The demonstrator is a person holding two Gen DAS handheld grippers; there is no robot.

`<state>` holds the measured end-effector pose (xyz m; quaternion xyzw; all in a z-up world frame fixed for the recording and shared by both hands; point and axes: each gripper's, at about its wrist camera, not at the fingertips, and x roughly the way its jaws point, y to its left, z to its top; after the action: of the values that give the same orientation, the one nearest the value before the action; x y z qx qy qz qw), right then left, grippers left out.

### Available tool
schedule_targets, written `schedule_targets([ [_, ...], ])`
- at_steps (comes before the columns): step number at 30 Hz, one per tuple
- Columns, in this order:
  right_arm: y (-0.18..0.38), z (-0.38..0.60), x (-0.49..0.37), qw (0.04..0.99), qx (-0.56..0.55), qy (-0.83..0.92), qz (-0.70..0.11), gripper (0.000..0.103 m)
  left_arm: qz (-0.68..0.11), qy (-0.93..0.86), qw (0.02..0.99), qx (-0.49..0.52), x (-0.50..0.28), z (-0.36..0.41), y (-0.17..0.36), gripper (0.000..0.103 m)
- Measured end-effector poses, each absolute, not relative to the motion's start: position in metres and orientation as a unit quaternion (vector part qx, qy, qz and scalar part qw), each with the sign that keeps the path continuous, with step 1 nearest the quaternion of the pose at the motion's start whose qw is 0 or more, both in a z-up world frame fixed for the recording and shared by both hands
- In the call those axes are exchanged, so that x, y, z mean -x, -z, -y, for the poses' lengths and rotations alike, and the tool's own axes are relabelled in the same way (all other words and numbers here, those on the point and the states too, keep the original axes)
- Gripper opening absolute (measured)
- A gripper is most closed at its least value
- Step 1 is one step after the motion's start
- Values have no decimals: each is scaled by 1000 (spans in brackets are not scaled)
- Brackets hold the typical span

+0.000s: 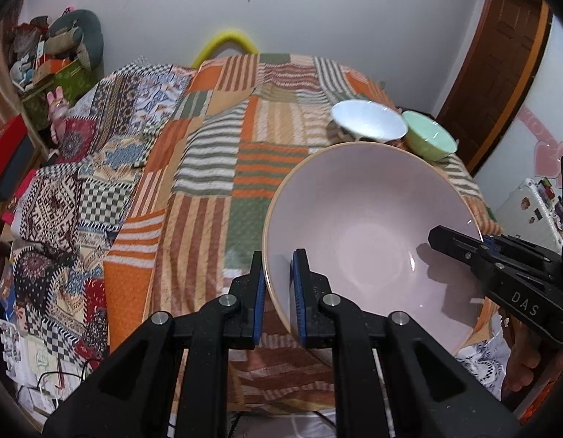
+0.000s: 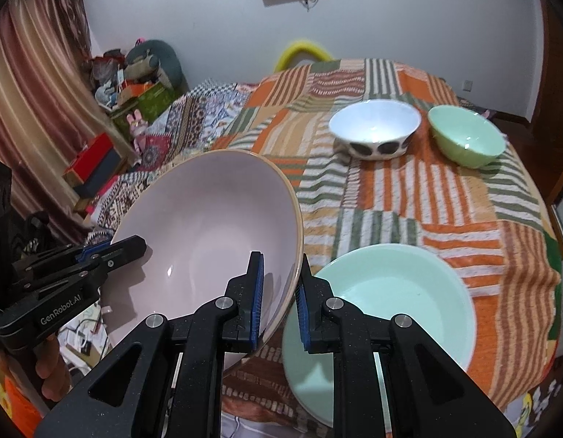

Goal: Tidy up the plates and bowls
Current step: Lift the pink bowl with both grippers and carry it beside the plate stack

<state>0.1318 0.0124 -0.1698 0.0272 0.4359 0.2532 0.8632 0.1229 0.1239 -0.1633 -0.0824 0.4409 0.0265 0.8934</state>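
A large pale pink bowl with a tan rim hangs tilted above the patchwork-covered table. My left gripper is shut on its left rim, one pad inside and one outside. My right gripper is shut on the opposite rim of the pink bowl. Each gripper shows in the other's view: the right gripper and the left gripper. A pale green plate lies on the table just right of the bowl. Farther back stand a white bowl with dark spots and a green bowl.
The white bowl and green bowl sit near the table's far right corner. Boxes and soft toys pile up at the left by a curtain. A wooden door stands at the right.
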Motion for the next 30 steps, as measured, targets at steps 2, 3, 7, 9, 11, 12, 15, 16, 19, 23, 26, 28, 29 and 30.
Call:
schedule_targets([
  [2,176,-18,-133,858,-23,-257,-444,15,-448,-31,890,83,-123,-128,170,13],
  [3,179,-21,-134,855,-21,-259,-448,15,-452,-33,888,84,-124,-130,173,13],
  [7,192,-31,-137,845,-14,-264,-464,15,-469,-41,878,87,-126,-139,189,13],
  [9,200,-35,-139,839,-13,-267,-474,15,-476,-44,874,92,-128,-143,196,13],
  [11,205,-38,-140,835,-10,-268,-481,15,-485,-48,868,100,-130,-148,205,13],
  [12,208,-40,-141,833,-8,-268,-485,15,-489,-49,865,104,-130,-149,209,13],
  [15,217,-44,-143,826,-2,-269,-495,15,-500,-52,857,113,-132,-154,221,13],
  [16,220,-45,-144,824,1,-269,-498,15,-503,-54,855,115,-133,-155,225,13],
  [19,228,-48,-146,818,6,-270,-507,15,-510,-58,849,122,-134,-157,234,13],
  [23,236,-51,-148,812,15,-270,-518,15,-520,-62,842,130,-136,-159,246,13],
  [26,240,-52,-148,808,18,-272,-523,15,-521,-64,841,132,-136,-161,251,13],
  [28,240,-53,-149,808,22,-273,-521,15,-518,-68,843,128,-136,-161,252,14],
  [29,240,-54,-149,809,24,-273,-520,15,-517,-70,844,125,-136,-160,252,14],
  [30,239,-55,-149,810,29,-274,-518,15,-515,-73,845,122,-136,-160,252,14],
])
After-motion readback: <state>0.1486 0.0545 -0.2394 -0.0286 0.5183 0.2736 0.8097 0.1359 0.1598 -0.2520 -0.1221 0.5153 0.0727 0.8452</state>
